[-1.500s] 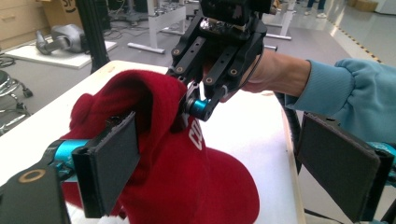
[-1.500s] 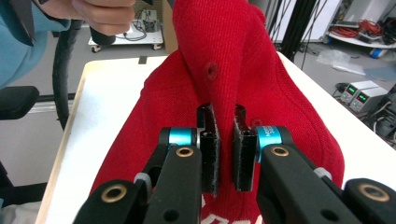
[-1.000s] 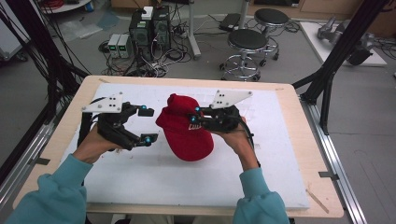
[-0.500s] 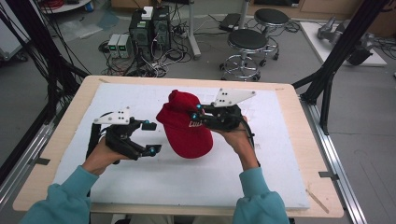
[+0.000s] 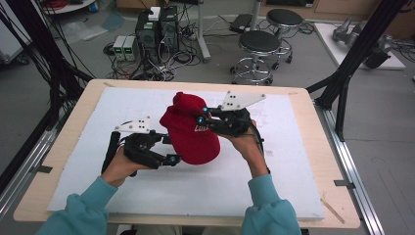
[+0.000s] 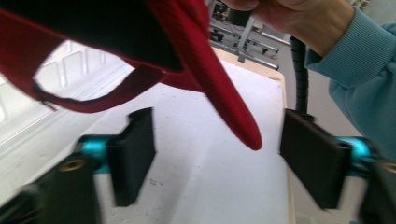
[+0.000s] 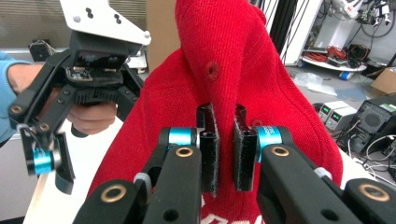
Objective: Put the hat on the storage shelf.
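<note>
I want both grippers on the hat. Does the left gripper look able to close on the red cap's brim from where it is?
Probably yes: the left gripper has its jaws wide open, and the stiff brim tip of the red knitted-fabric cap hangs between them, nothing blocking.

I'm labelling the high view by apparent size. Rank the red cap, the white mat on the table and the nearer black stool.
1. white mat
2. red cap
3. nearer black stool, though it stands farther from the camera, so this is apparent size only.

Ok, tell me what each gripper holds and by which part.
The right gripper pinches a fold of the red cap's crown fabric. The left gripper is open, holding nothing, its jaws either side of the brim.
</note>
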